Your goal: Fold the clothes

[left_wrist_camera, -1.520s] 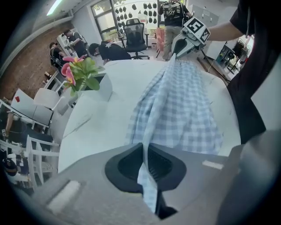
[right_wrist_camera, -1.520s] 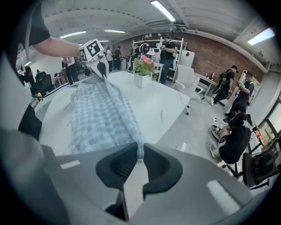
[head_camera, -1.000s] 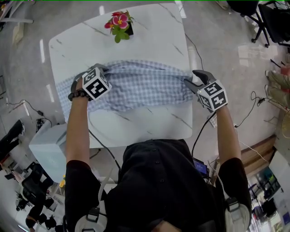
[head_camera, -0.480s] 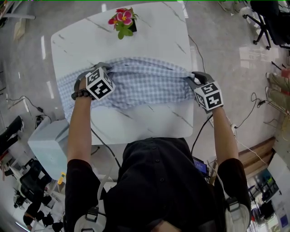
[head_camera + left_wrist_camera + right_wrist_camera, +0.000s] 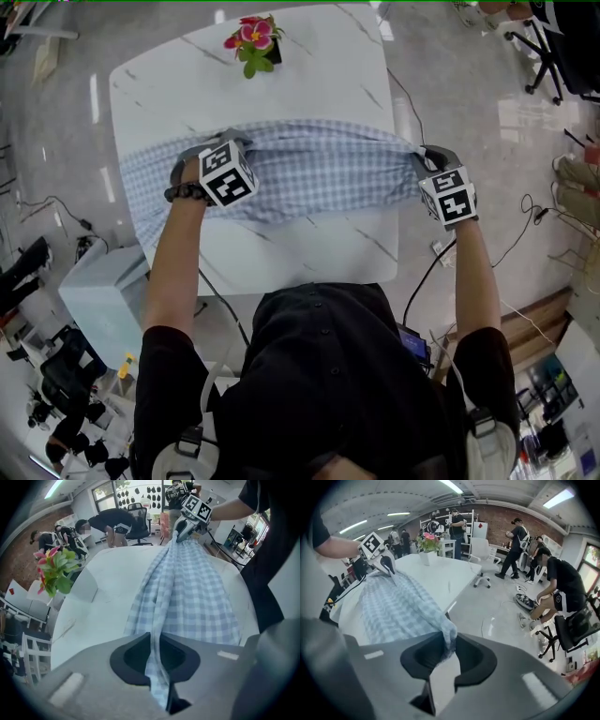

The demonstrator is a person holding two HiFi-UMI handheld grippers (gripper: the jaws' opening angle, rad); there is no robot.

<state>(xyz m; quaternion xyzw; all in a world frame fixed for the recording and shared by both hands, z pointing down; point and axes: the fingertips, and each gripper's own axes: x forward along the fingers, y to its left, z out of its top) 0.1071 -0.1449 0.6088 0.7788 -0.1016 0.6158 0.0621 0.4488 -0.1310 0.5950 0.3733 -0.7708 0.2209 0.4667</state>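
The left tool is clamped on one end of the checked garment. The right tool, its jaws just closing, nips the other end. The cloth stretches between them, over the table. Best to pull evenly and keep both pinches firm, so the fabric lies flat before folding.

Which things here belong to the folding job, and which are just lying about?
Job: checked garment, pinched by left gripper and right gripper, whose jaws have just been closing on it; white table.
Lying about: potted flowers; white chair.
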